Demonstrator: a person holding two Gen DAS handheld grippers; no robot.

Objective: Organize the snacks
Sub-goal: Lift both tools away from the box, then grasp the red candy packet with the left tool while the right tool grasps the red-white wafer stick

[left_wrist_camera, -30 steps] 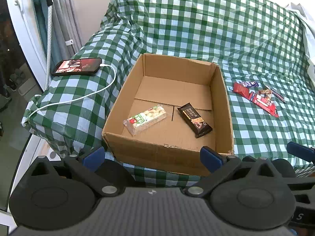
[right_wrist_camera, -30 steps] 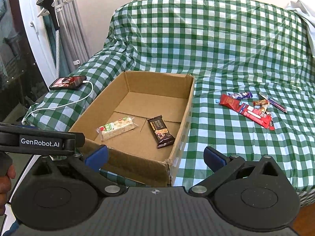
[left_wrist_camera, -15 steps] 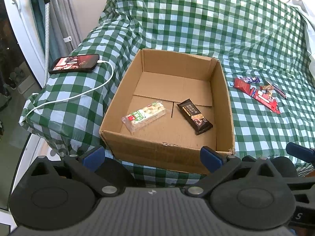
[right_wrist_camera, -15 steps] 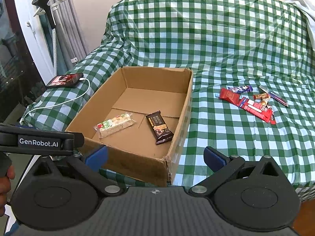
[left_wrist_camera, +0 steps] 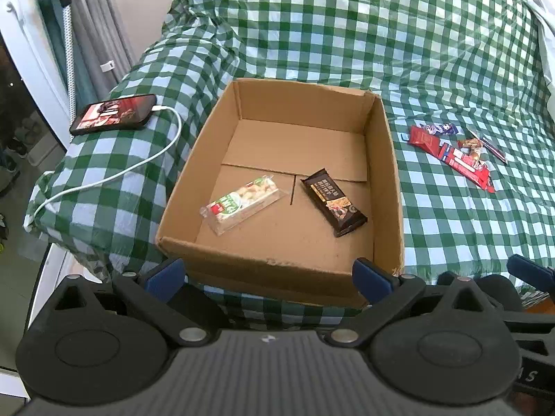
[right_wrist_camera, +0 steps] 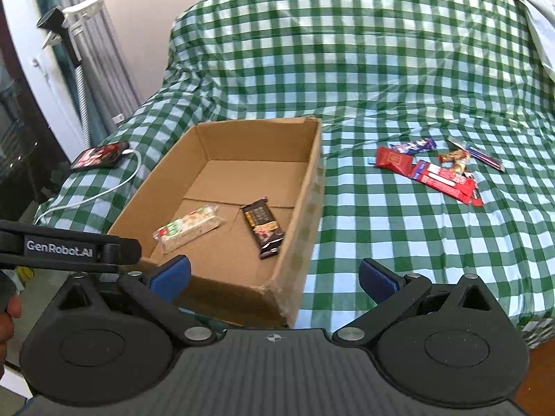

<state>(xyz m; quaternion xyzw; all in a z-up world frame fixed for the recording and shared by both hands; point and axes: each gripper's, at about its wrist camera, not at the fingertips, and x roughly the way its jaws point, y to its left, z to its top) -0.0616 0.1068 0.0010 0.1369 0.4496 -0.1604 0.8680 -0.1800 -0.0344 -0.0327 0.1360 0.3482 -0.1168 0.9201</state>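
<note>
The left gripper [left_wrist_camera: 267, 275] is hanging low at the front of its view with its blue-tipped fingers [left_wrist_camera: 163, 274] spread wide apart and gripping nothing. The right gripper [right_wrist_camera: 274, 274] is sitting in the same pose, its fingers [right_wrist_camera: 376, 277] standing wide apart and empty too. Both are pointing forward and slightly downward, side by side. At the left edge of the right wrist view, part of a hand [right_wrist_camera: 8, 315] is showing just below the left gripper's body.

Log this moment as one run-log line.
left gripper: open, empty | right gripper: open, empty | box: two bars inside | loose snacks: on cloth, right of box
</note>
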